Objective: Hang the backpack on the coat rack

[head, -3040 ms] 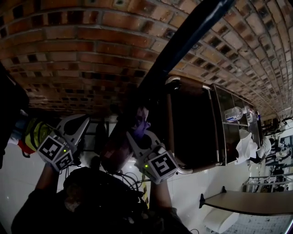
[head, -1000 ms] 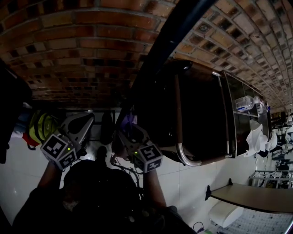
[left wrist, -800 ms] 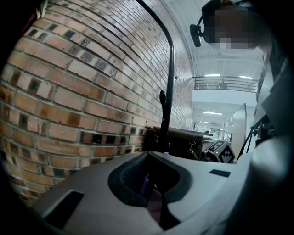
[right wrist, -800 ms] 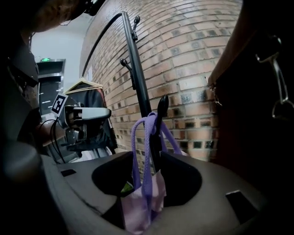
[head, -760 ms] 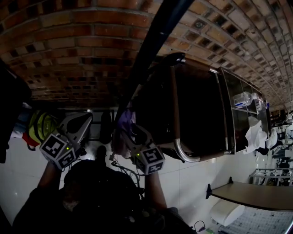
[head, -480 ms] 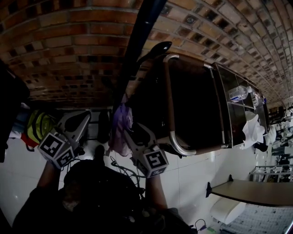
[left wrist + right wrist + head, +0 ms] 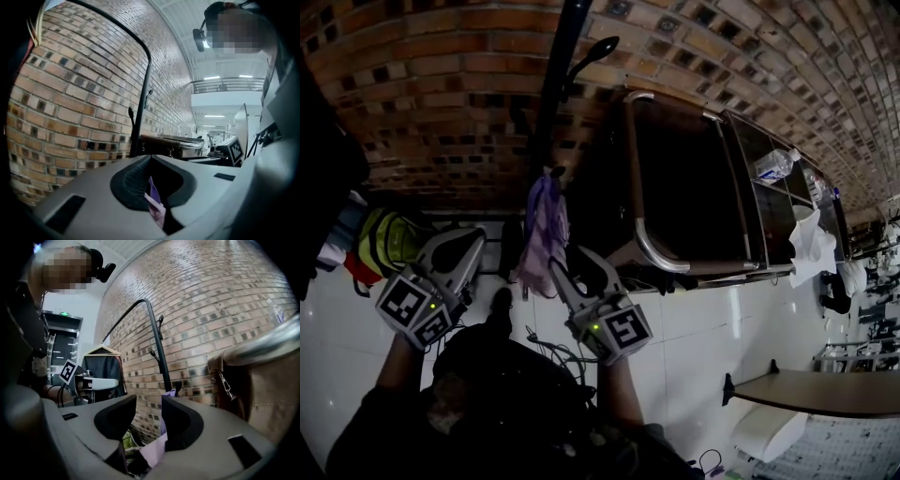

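Observation:
A black coat rack pole [image 7: 555, 84] with curved hooks [image 7: 595, 52] stands against the brick wall. The lavender backpack [image 7: 544, 230] hangs beside the pole, its top at a low hook; whether it is caught there I cannot tell. My right gripper [image 7: 564, 265] is at the backpack's lower edge. Its jaws are closing, still apart, with lavender fabric [image 7: 154, 451] lying low between them. My left gripper [image 7: 473, 242] is a little left of the pack. In the left gripper view its jaws [image 7: 151, 161] pinch a thin purple strap [image 7: 154, 204].
A dark cart with a chrome rail [image 7: 642, 225] and a brown leather bag [image 7: 234, 390] stands right of the pole. A yellow-green item [image 7: 384, 244] and a dark garment [image 7: 323, 169] are at the left. Cables [image 7: 548, 352] lie on the white floor. Shelves hold a bottle [image 7: 773, 164].
The right gripper has risen with the lavender backpack, which now shows fully beside the pole. The left gripper has moved along with it. More of the pole's hooks are in view.

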Demonstrator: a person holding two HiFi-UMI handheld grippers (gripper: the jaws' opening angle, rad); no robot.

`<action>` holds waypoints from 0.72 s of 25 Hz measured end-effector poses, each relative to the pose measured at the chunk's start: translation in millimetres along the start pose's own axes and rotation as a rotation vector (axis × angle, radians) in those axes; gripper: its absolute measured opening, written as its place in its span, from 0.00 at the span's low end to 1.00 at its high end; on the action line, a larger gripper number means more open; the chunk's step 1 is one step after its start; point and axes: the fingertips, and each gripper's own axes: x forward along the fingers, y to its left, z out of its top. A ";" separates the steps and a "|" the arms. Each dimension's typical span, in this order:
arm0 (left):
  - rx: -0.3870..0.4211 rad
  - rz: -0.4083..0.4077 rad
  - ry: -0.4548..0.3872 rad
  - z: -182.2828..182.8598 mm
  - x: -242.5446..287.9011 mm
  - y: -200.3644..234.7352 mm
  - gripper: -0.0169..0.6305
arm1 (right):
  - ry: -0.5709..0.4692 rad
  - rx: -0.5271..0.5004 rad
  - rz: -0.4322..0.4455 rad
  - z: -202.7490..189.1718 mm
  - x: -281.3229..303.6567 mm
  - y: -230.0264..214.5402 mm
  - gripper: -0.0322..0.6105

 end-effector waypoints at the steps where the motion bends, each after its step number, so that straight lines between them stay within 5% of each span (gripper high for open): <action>1: 0.002 0.003 -0.002 -1.8 -9.2 -11.3 0.09 | -0.001 -0.004 0.004 -0.5 -10.8 8.0 0.33; 13: 0.050 0.020 -0.018 -16.7 -111.5 -132.7 0.09 | -0.039 -0.051 0.026 1.5 -129.2 94.3 0.33; 18: 0.055 0.040 -0.022 -20.4 -147.3 -162.9 0.09 | -0.097 -0.052 0.026 10.0 -160.3 122.6 0.21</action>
